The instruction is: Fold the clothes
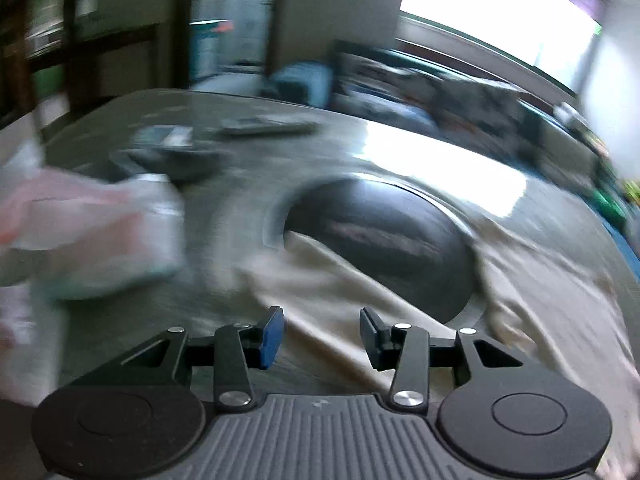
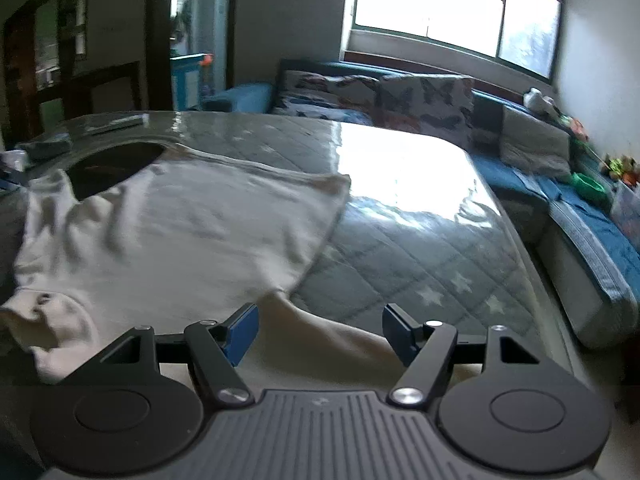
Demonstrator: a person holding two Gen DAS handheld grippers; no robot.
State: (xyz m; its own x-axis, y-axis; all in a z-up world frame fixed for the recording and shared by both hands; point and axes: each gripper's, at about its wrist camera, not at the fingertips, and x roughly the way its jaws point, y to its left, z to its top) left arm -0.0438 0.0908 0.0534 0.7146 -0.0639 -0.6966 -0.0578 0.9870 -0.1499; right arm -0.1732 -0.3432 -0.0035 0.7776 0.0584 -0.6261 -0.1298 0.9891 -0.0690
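A cream garment (image 2: pixel 172 232) lies spread and wrinkled on a grey table (image 2: pixel 420 248) with a star-quilted pattern under glass. In the left wrist view, which is blurred, the garment (image 1: pixel 540 300) drapes partly over a dark round inset (image 1: pixel 380 240) in the table. My left gripper (image 1: pixel 322 336) is open and empty, low over the garment's edge. My right gripper (image 2: pixel 318 334) is open and empty, just above a fold of the cream cloth at the near edge.
A pink and white pile of clothes (image 1: pixel 80 220) lies at the left. A remote (image 1: pixel 268 126) and dark small items (image 1: pixel 168 148) sit at the far side. A blue sofa with patterned cushions (image 2: pixel 420 100) stands behind the table and along its right side.
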